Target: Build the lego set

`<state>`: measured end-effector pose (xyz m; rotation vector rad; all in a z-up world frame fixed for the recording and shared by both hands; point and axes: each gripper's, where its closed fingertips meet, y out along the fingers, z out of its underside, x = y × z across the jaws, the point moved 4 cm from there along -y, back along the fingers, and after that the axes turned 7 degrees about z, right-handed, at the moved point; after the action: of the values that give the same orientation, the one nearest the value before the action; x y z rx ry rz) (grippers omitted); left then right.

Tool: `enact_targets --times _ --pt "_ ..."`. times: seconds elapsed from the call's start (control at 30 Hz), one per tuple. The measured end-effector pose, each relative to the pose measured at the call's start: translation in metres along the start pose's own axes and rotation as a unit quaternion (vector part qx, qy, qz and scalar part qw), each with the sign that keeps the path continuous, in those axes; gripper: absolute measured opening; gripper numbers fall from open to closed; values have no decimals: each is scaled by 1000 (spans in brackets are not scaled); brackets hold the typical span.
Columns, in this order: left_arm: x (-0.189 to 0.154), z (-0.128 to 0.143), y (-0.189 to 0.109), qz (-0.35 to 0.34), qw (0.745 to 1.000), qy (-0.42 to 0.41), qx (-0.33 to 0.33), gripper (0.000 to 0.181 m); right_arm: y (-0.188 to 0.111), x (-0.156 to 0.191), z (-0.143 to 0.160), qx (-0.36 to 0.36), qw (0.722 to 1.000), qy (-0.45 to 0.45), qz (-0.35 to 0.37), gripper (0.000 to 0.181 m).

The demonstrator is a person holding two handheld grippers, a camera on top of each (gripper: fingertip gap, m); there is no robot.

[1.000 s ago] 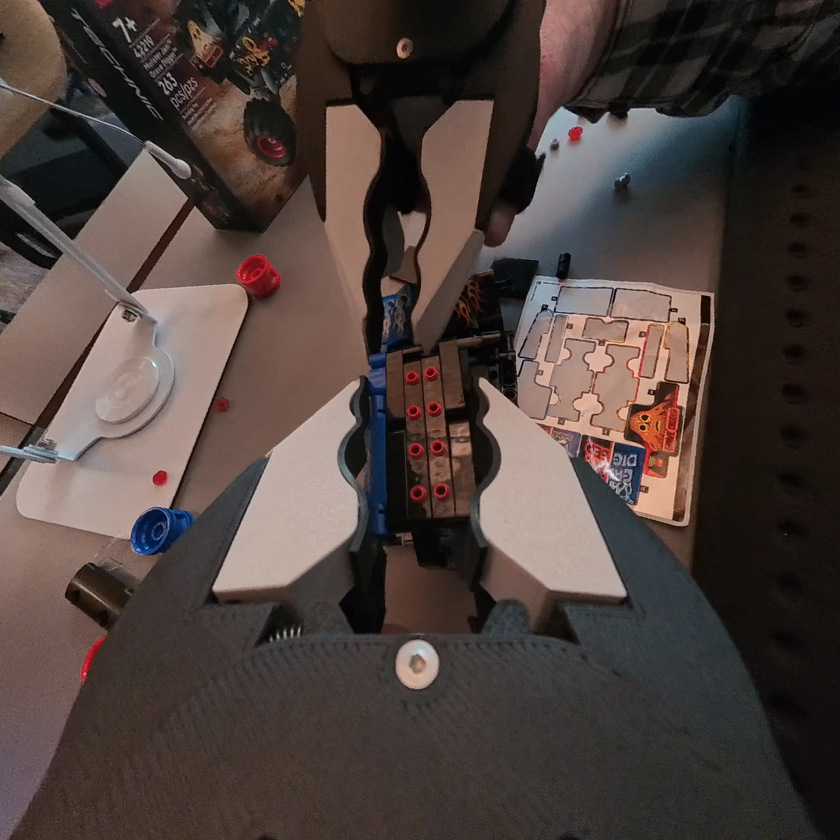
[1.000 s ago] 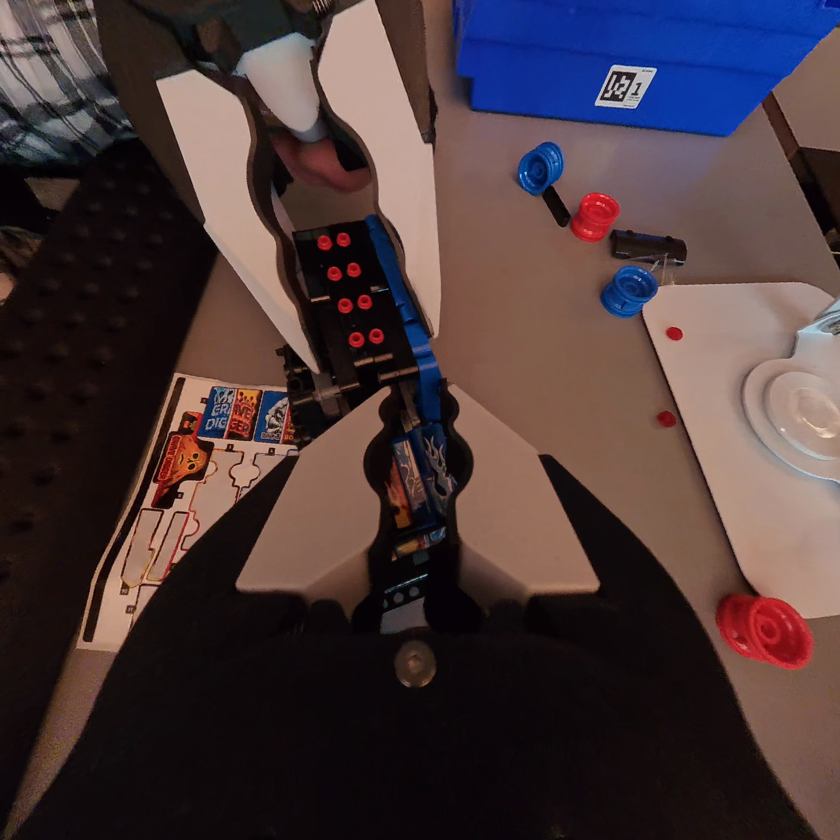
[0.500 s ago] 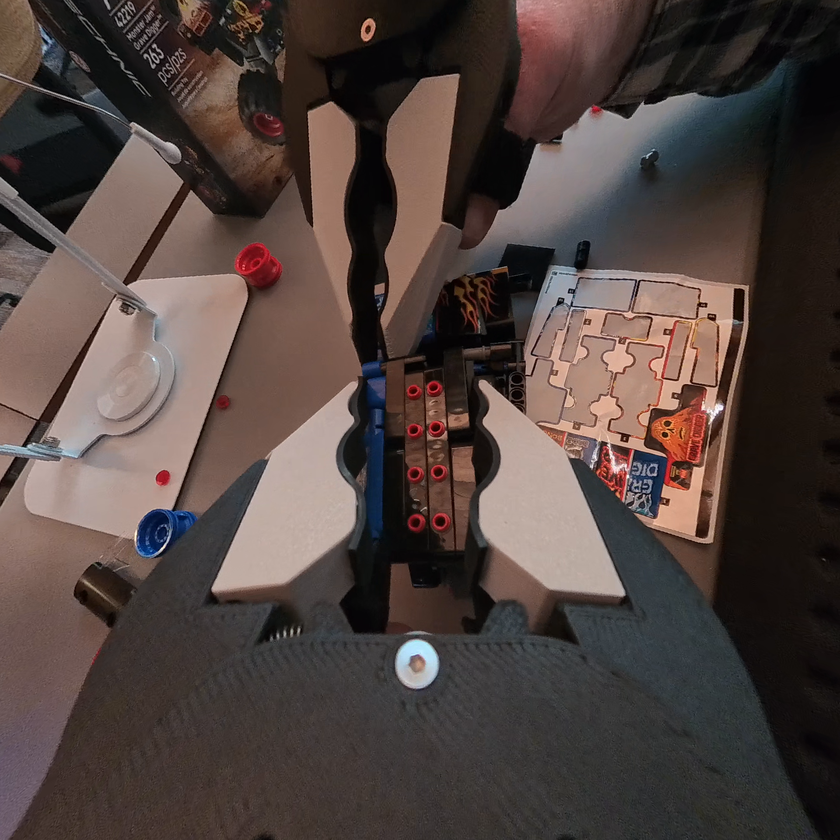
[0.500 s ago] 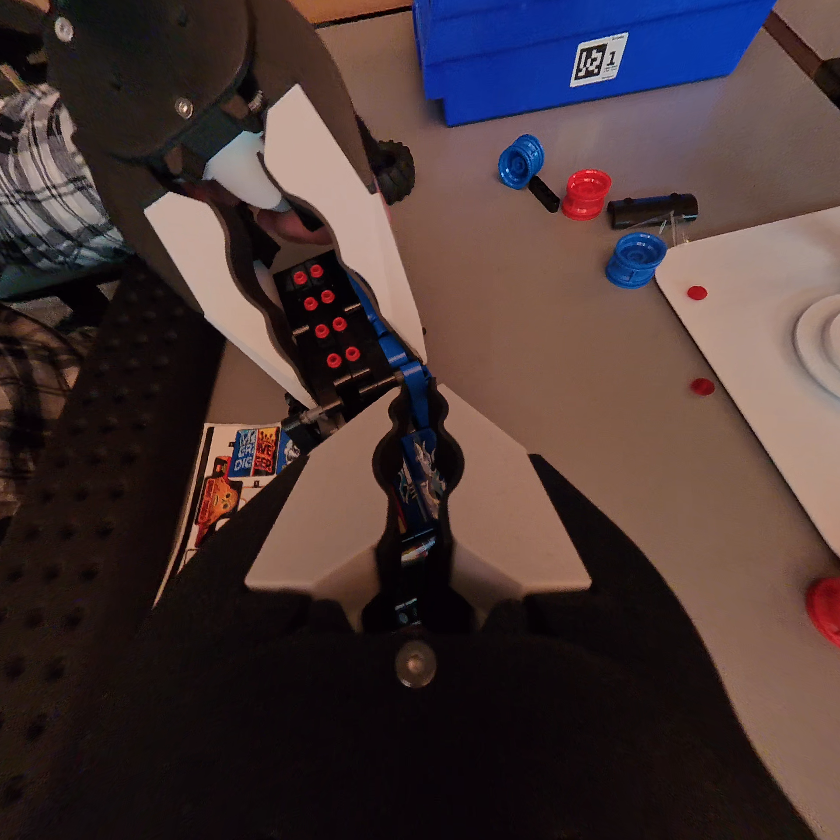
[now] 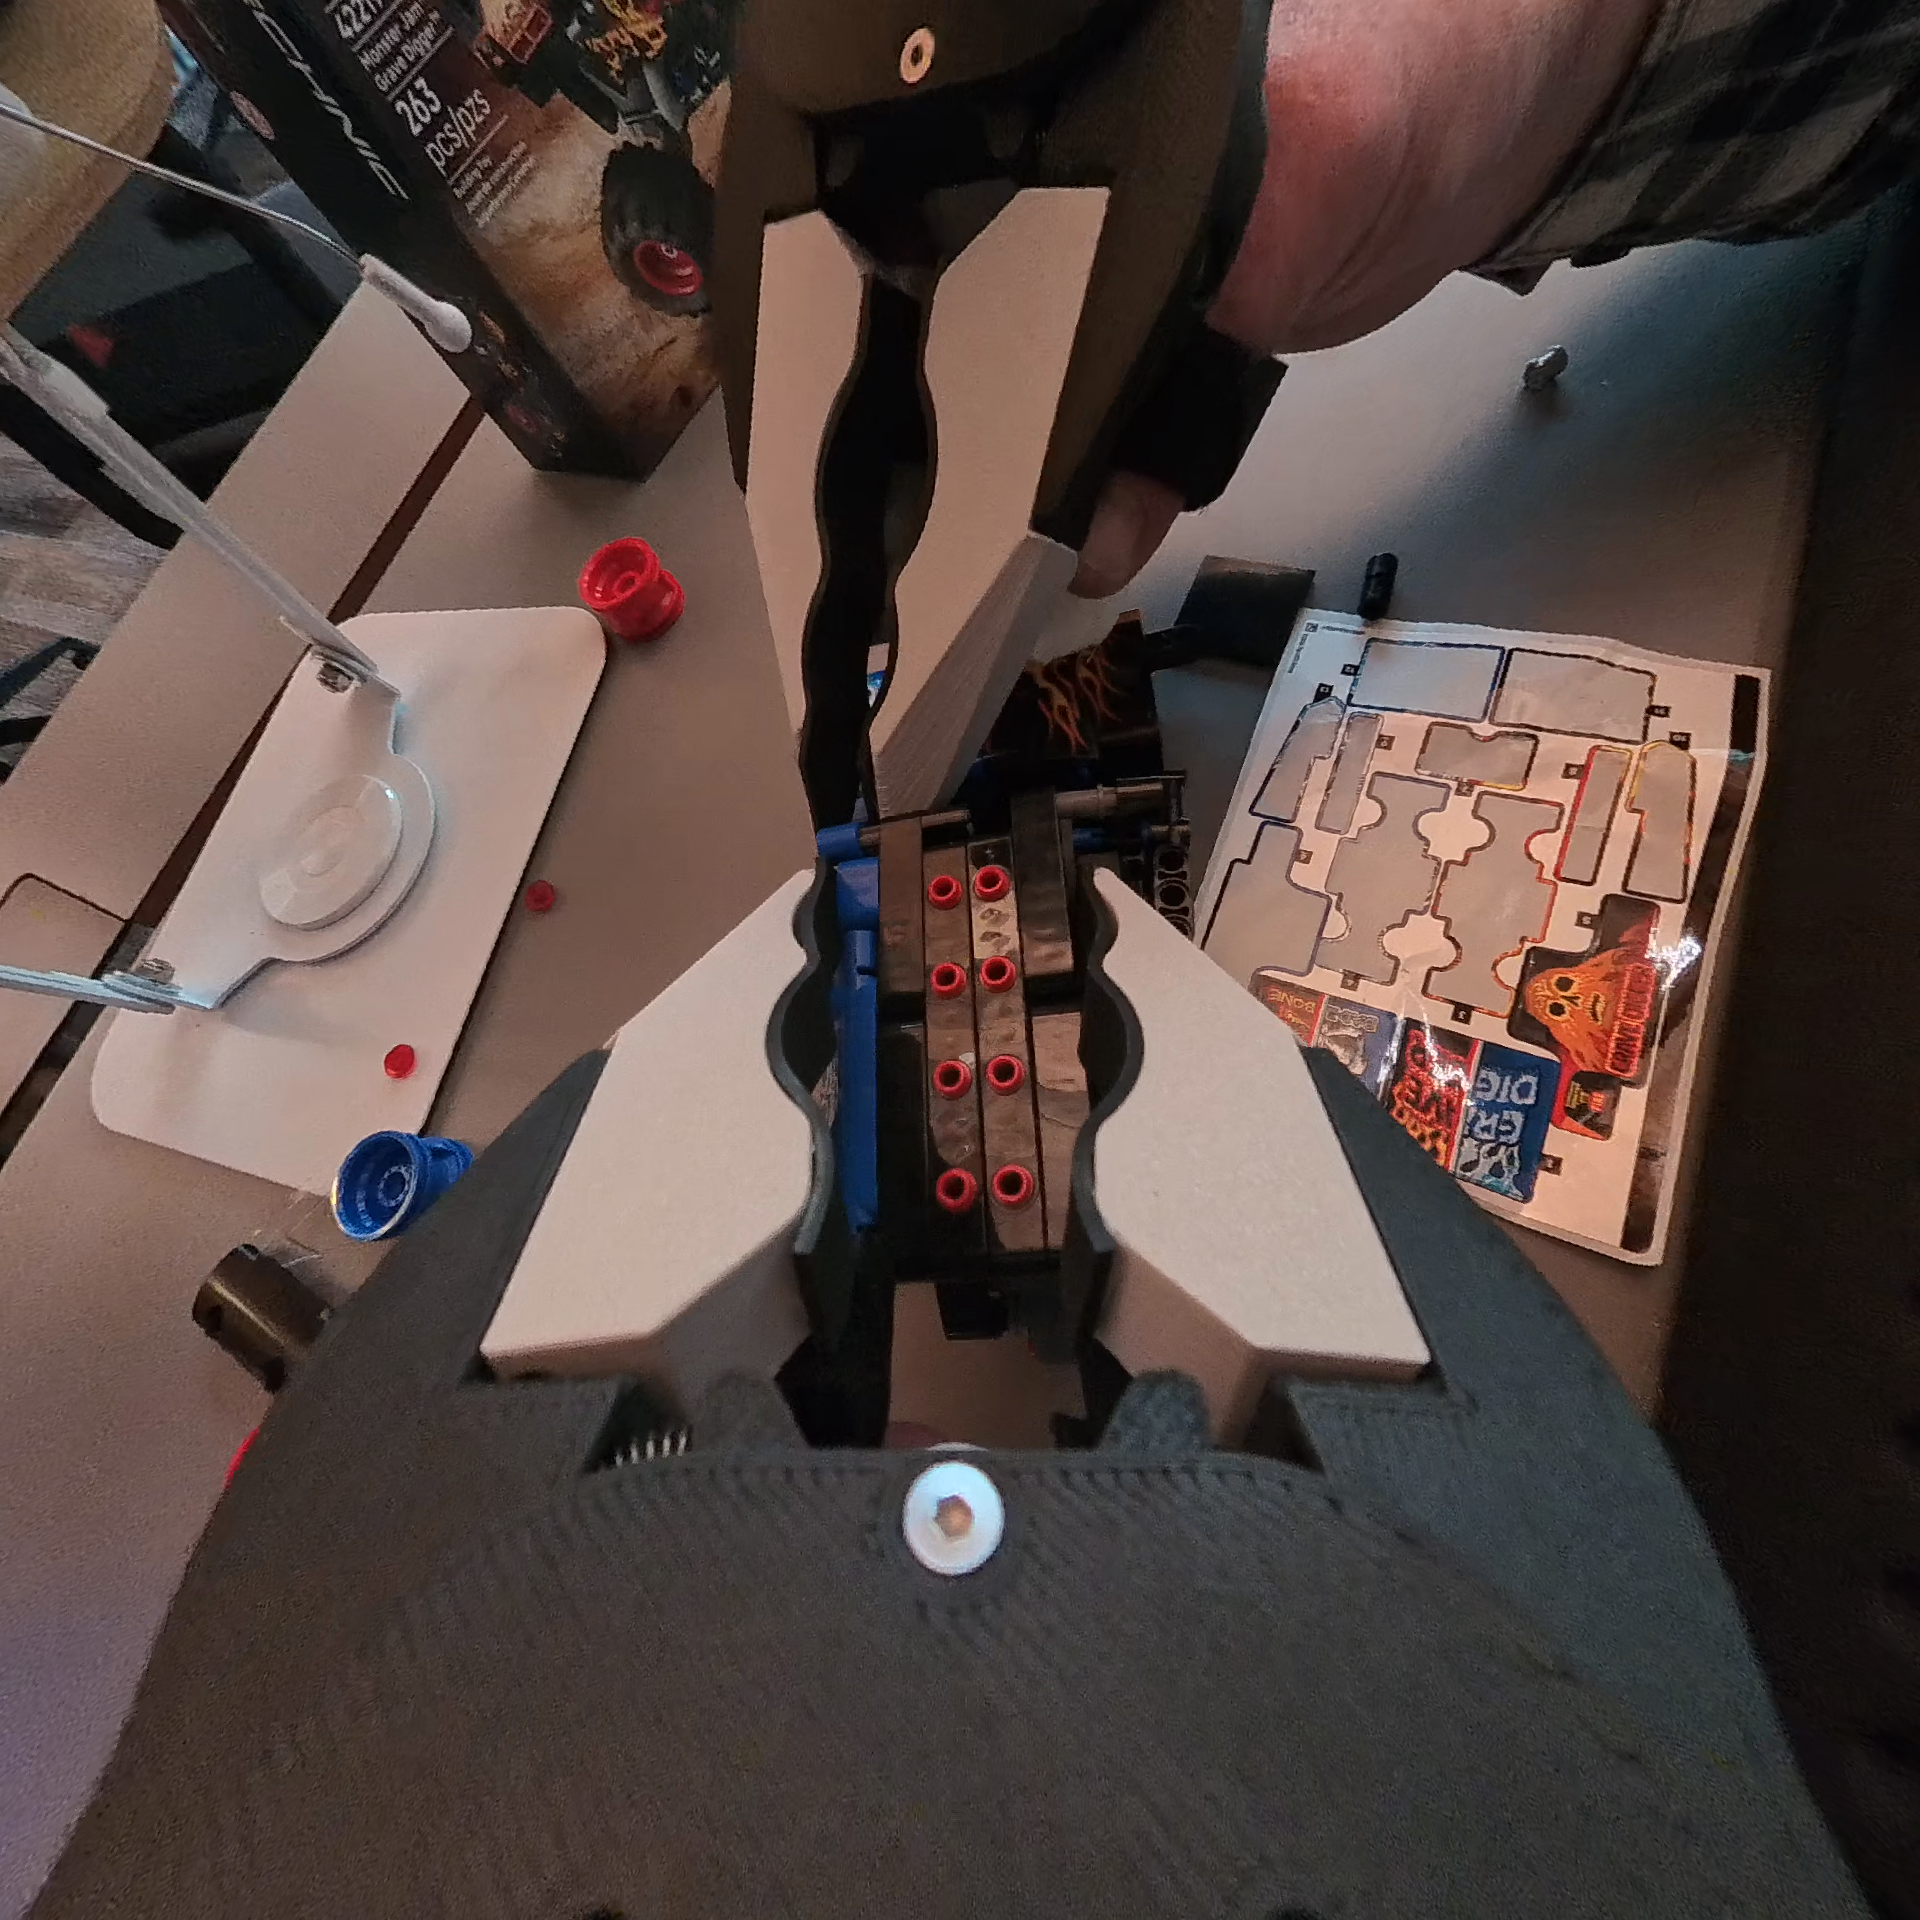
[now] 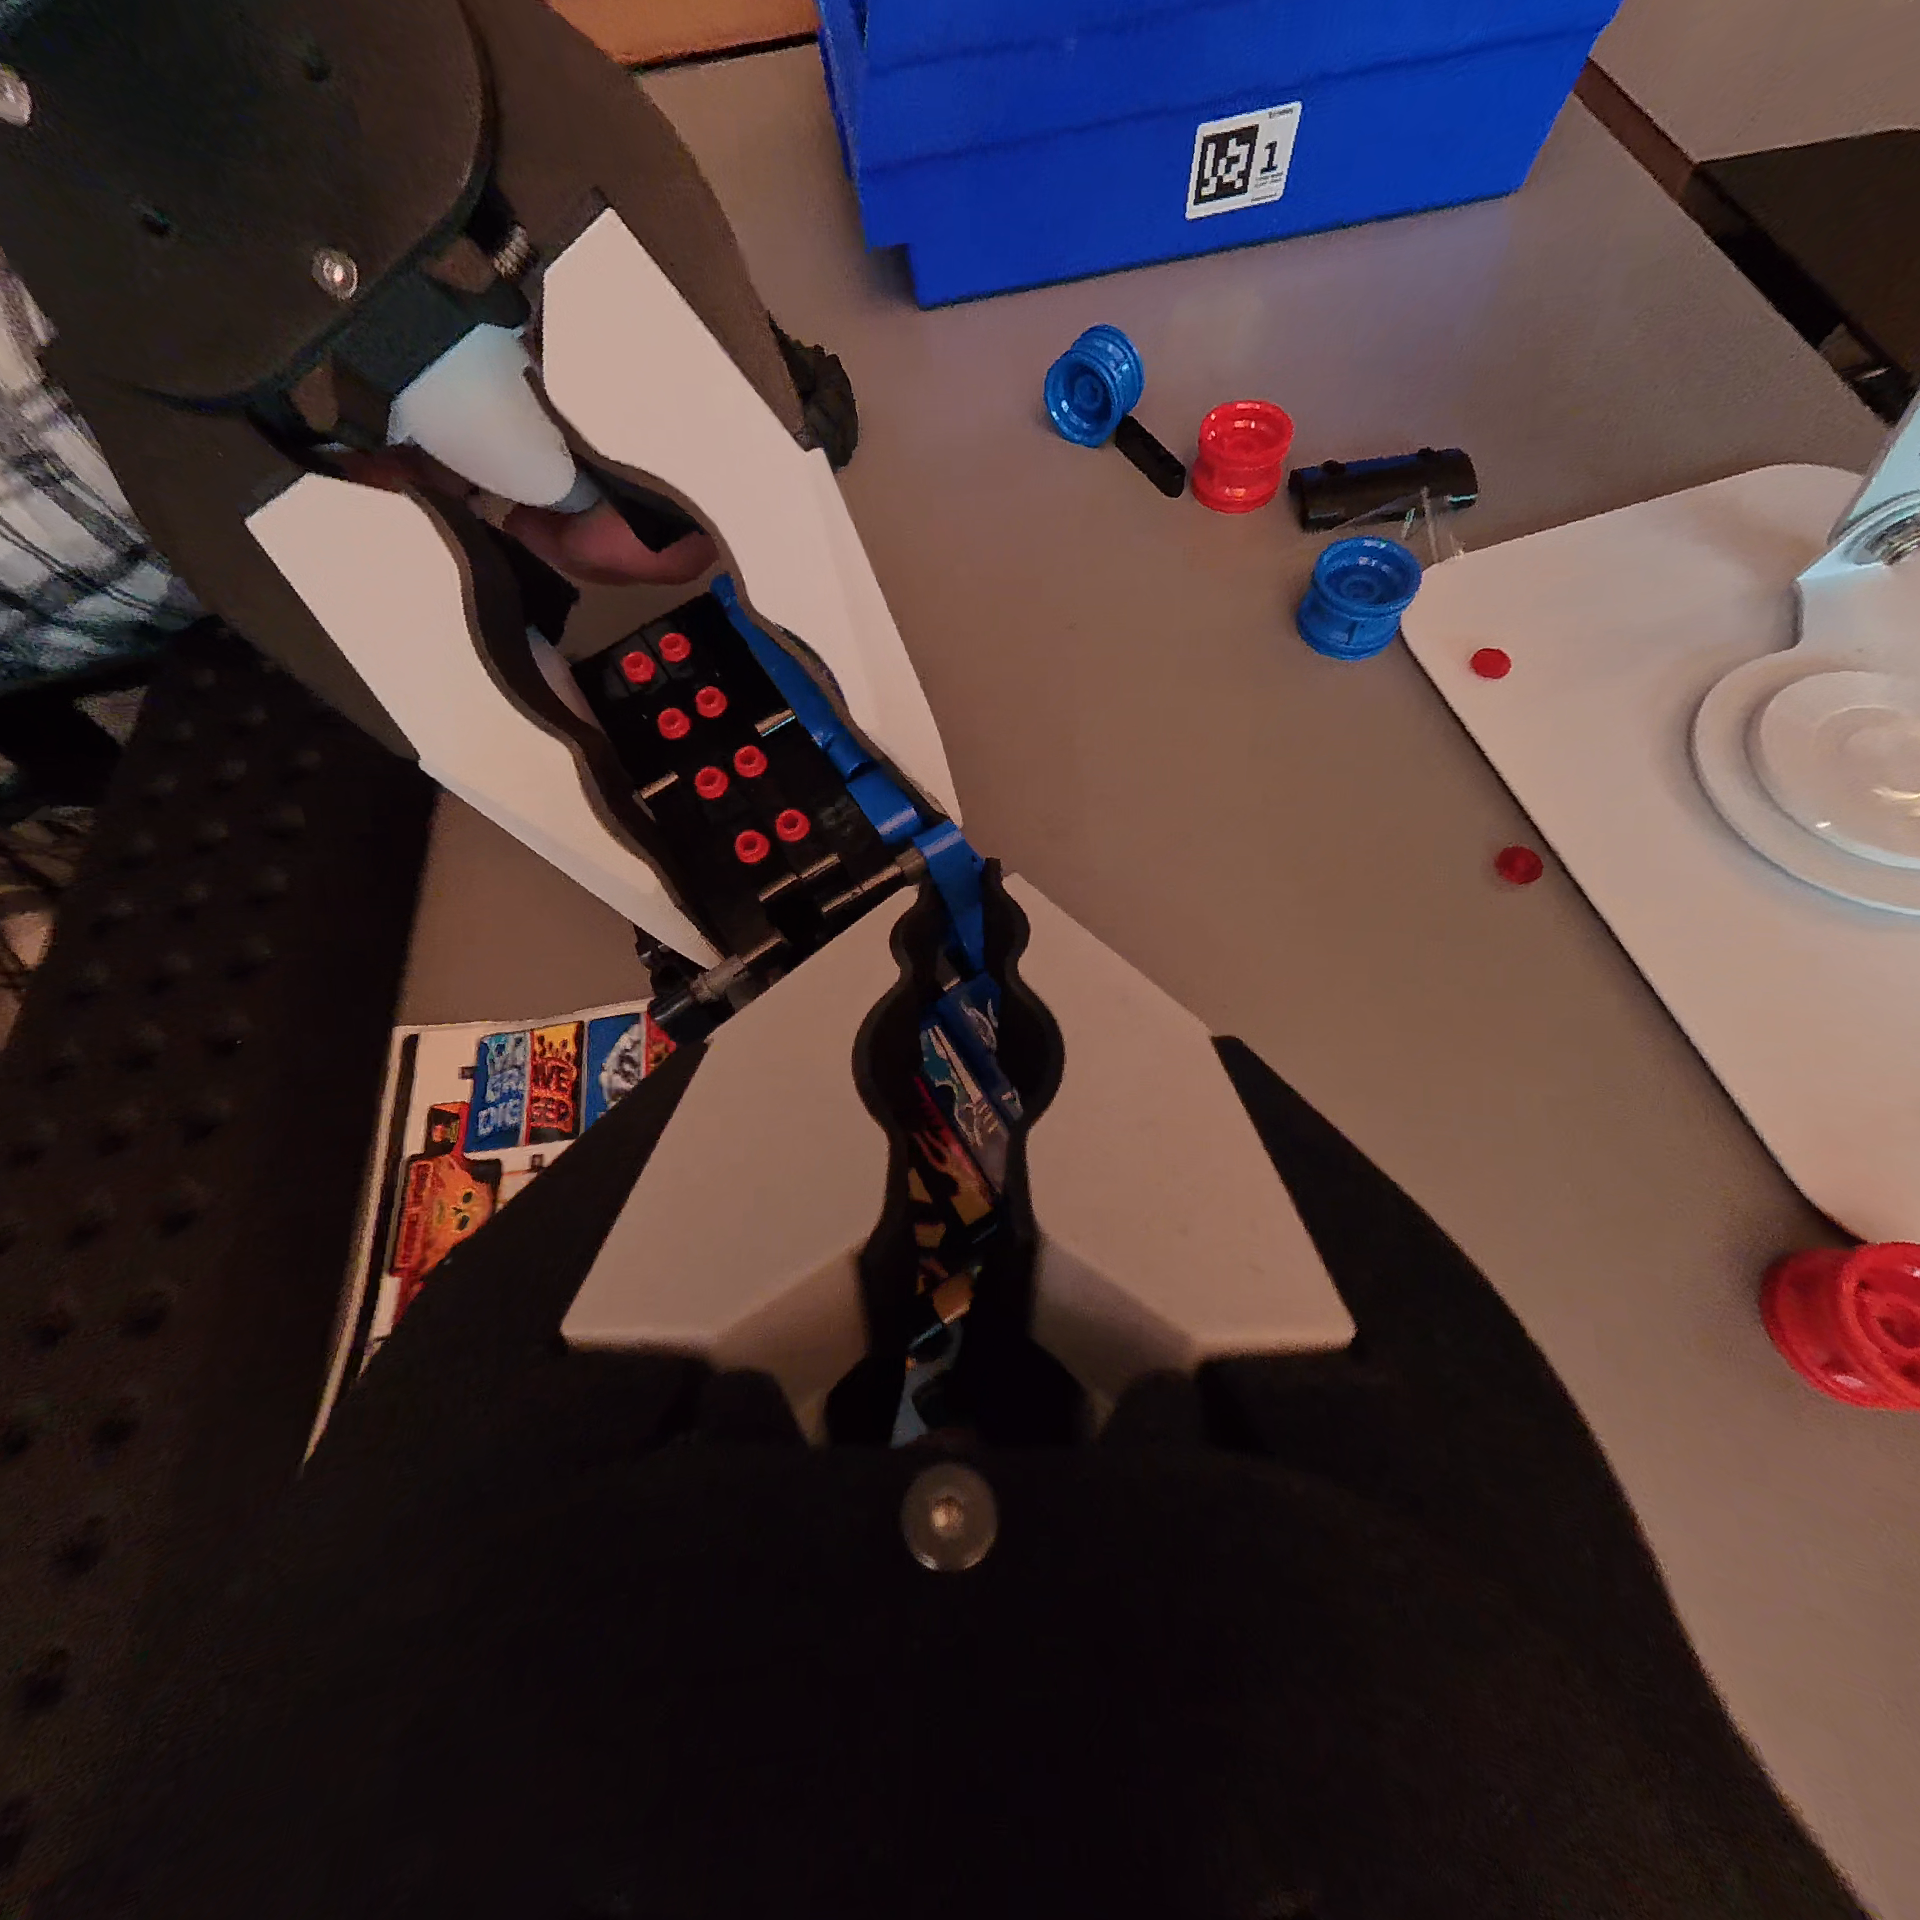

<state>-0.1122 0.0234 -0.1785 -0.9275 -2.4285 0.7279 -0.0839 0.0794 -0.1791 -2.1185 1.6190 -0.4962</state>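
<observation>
A black lego chassis (image 5: pixel 977 1039) with red pins and a blue side beam is held off the table between both grippers. My left gripper (image 5: pixel 956 894) is shut on the chassis across its width. In the right wrist view the chassis (image 6: pixel 717 769) lies slanted, with the left gripper (image 6: pixel 821 883) reaching in from the upper left. My right gripper (image 6: pixel 961 894) is shut on a blue panel with flame stickers (image 6: pixel 971 1091) at the end of the chassis. In the left wrist view the right gripper (image 5: pixel 862 769) comes down from the top, held by a hand.
A sticker sheet (image 5: pixel 1455 904) lies on the right of the grey table, and the set's box (image 5: pixel 499 208) stands at the back left. A white stand base (image 5: pixel 343 862) and red (image 5: pixel 629 587) and blue (image 5: pixel 390 1184) wheel hubs lie left. A blue bin (image 6: pixel 1195 135) and more hubs (image 6: pixel 1242 457) show in the right wrist view. The grippers are tip to tip, or close to it.
Both grippers keep their hold. The right gripper has swung round, so the chassis now lies more slanted in its view. The pair has shifted a little over the table.
</observation>
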Motion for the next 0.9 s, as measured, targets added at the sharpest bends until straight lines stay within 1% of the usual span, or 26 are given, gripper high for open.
enact_targets --times 0.07,0.2,0.23,0.27,0.3,0.33,0.37,0.4,0.47,0.57,0.67,0.73,0.83,0.9 --pt "0 0 0 3 1000 -4 -5 44 0 0 0 -1 1000 -7 9 5" --pt "2 0 0 0 1000 -6 -4 44 2 -4 -1 -6 998 62 -13 4" --pt "2 0 0 -2 1000 -4 -3 44 2 -5 -1 -7 998 69 -8 4" --pt "-2 -1 0 11 1000 0 -9 43 0 -16 -3 -20 996 78 39 5" --pt "-20 -8 3 64 998 4 -26 44 -5 -35 -3 -28 992 90 89 5" --pt "-48 -19 9 128 990 19 -50 44 -11 -47 -4 -40 989 105 97 4" --pt "-61 -27 16 129 989 45 -56 44 -12 -45 -3 -35 991 93 87 5" --pt "-54 -28 19 98 993 45 -46 46 -7 -35 1 -15 994 66 82 5" --pt "-28 -18 14 48 998 28 -28 44 -3 -28 2 -17 996 55 72 6" --pt "-23 -12 9 50 998 24 -31 44 -12 -37 -6 -49 995 64 63 6" --pt "-22 -12 10 49 998 23 -31 44 -10 -36 -4 -42 996 54 55 6" --pt "-20 -10 9 47 998 33 -27 44 -14 -36 -4 -48 996 52 47 6" --pt "-18 -8 6 50 997 48 -24 44 -25 -39 -2 -59 995 76 27 6" --pt "-16 -6 4 53 997 54 -19 44 -28 -39 4 -44 995 86 16 6"
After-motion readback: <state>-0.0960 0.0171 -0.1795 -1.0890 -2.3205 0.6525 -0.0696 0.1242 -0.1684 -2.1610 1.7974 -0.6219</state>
